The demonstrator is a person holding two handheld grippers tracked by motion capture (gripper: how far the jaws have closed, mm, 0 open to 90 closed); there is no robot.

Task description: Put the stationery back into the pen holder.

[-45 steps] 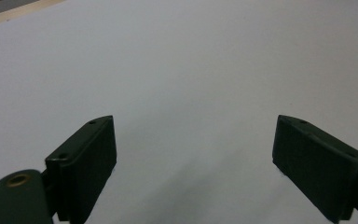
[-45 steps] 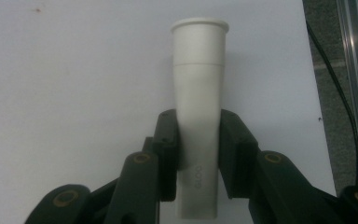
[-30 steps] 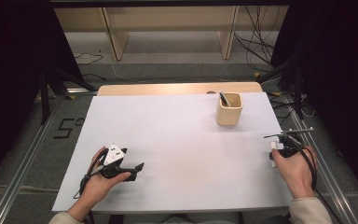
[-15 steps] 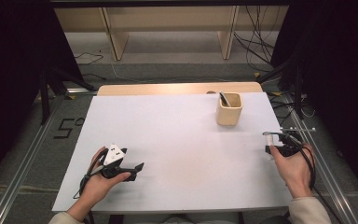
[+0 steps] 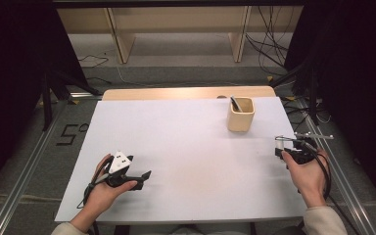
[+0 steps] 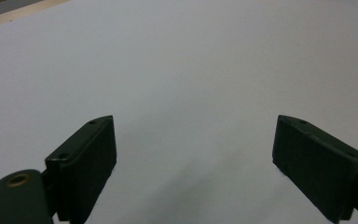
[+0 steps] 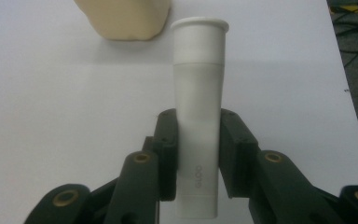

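My right gripper [image 7: 199, 121] is shut on a white tube [image 7: 199, 88], the pads pressing on its lower half. The tube's capped end points away from me toward a beige cup [image 7: 123, 18]. In the high view the right gripper [image 5: 280, 147] sits near the table's right edge, with the cup [image 5: 240, 115] standing just beyond it and to its left. A dark stick-like item [image 5: 235, 103] stands in the cup. My left gripper [image 5: 142, 178] rests low at the front left. Its jaws [image 6: 196, 154] stand wide apart over bare white table, nothing between them.
A white sheet [image 5: 186, 147] covers the table, and a wooden strip [image 5: 176, 93] shows along its far edge. Metal rails [image 5: 24, 181] run along the floor at both sides. Cables [image 5: 269, 49] lie on the floor beyond the table at the right.
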